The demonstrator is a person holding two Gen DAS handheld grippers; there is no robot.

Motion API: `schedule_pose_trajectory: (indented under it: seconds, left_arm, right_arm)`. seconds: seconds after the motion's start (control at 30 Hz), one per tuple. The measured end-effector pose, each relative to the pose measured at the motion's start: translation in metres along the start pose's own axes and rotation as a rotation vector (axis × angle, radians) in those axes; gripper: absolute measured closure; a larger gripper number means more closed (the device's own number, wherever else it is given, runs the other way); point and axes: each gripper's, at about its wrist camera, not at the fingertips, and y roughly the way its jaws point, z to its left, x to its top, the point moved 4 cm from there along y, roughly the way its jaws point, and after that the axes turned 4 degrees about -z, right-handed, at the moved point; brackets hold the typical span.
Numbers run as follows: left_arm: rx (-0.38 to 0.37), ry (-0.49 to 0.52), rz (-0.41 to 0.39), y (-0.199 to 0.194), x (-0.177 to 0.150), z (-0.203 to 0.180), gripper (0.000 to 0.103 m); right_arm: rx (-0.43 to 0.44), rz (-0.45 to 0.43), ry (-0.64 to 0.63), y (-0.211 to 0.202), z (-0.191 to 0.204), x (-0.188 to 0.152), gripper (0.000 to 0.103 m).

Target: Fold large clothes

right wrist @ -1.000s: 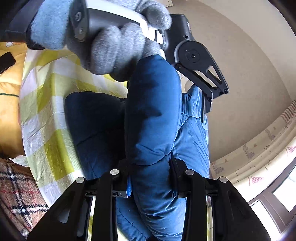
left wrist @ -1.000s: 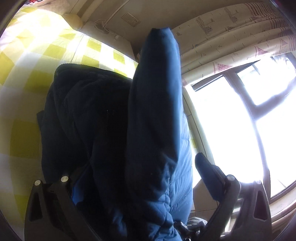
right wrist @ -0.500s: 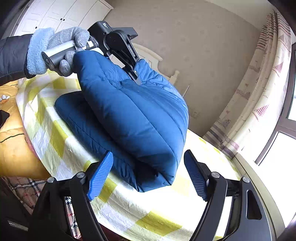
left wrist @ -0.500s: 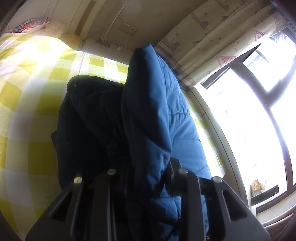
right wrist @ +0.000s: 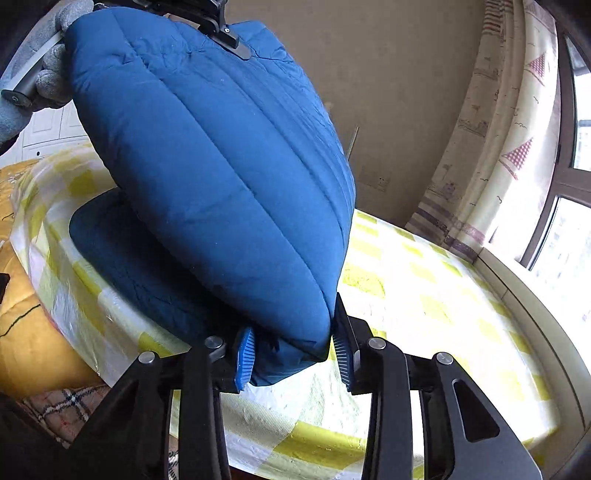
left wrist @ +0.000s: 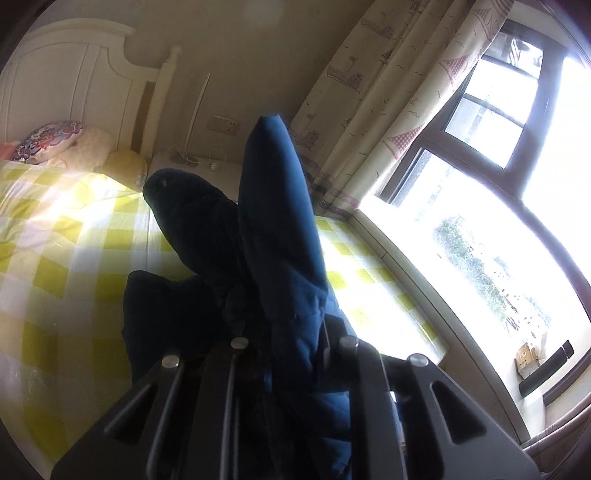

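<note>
A blue padded jacket (right wrist: 221, 177) is lifted in a thick folded slab above the yellow-checked bed (right wrist: 424, 295). My right gripper (right wrist: 291, 354) is shut on its lower corner, blue pads pressed on both sides. My left gripper (left wrist: 291, 343) is shut on the jacket's (left wrist: 280, 236) other edge; its fingertips are hidden in the fabric. In the right wrist view the left gripper's body (right wrist: 221, 29) shows at the jacket's top, held by a grey-gloved hand (right wrist: 44, 77). A lower layer of the jacket (right wrist: 122, 251) still lies on the bed.
The bed (left wrist: 66, 236) has a white headboard (left wrist: 74, 85) and pillows (left wrist: 51, 140) at its far end. A window (left wrist: 498, 221) and patterned curtain (left wrist: 388, 110) run along the right side. An orange cover (right wrist: 29, 325) and plaid blanket (right wrist: 66, 406) lie left of the bed.
My right gripper went from open in front of the jacket to shut on its lower corner. The jacket's folded part has risen higher off the bed.
</note>
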Motion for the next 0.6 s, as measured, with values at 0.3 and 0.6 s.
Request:
schedule_pose_trajectory:
  seconds: [0.3,0.6]
  left_arm:
    - [-0.103,-0.33,-0.055,0.02,-0.096,0.128,0.084]
    - [0.057,-0.143,0.032,0.026,-0.079,0.117,0.081]
  right_arm:
    - [-0.014,0.05,-0.112,0.02,0.012,-0.009,0.07]
    - [0.19,-0.028,0.047,-0.024,-0.011,0.006,0.068]
